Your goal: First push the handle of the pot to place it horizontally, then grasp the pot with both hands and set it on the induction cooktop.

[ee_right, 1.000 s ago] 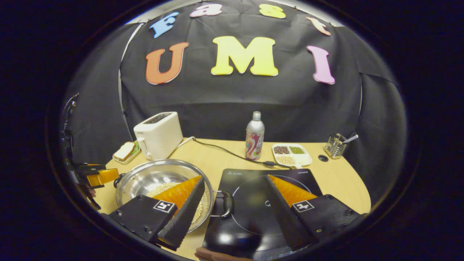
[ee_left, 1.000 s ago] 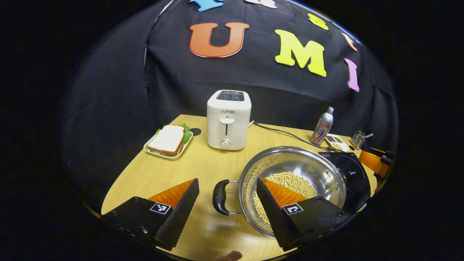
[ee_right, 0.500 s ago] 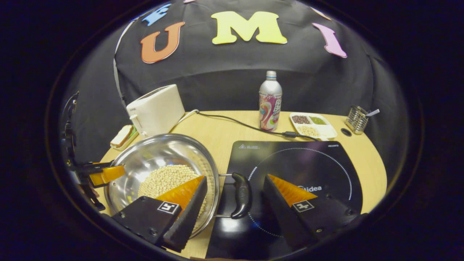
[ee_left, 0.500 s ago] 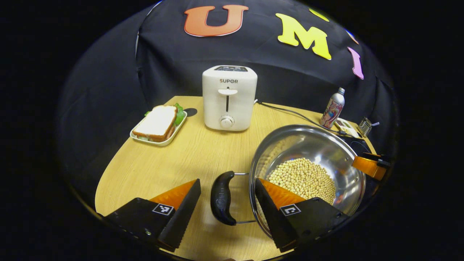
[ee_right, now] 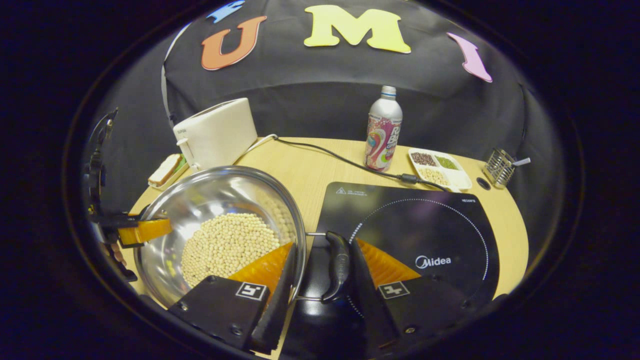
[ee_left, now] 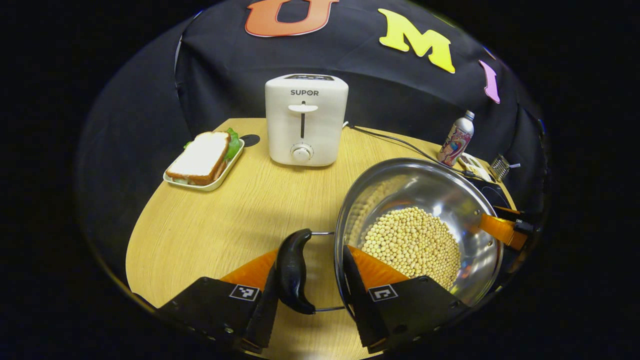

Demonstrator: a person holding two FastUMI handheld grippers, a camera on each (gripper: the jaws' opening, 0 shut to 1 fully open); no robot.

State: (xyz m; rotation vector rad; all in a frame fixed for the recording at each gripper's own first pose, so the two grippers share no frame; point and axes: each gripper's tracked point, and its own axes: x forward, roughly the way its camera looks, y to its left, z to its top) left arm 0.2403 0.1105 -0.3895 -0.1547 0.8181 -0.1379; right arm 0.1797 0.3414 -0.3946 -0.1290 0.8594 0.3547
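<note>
Left gripper view: the pot (ee_left: 417, 225) sits on the table (ee_left: 225, 220) beside the cooktop (ee_right: 420, 235), handles level. Left hand-held gripper (ee_left: 310, 280) and right hand-held gripper (ee_right: 320, 272) each straddle a handle, not clamped. Lifting and placing remain.

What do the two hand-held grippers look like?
Both the left hand-held gripper and the right hand-held gripper have two wedge-shaped fingers with ridged inner faces and toothed edges. Each finger carries a small square black-and-white marker, and small screws sit near its base.
</note>
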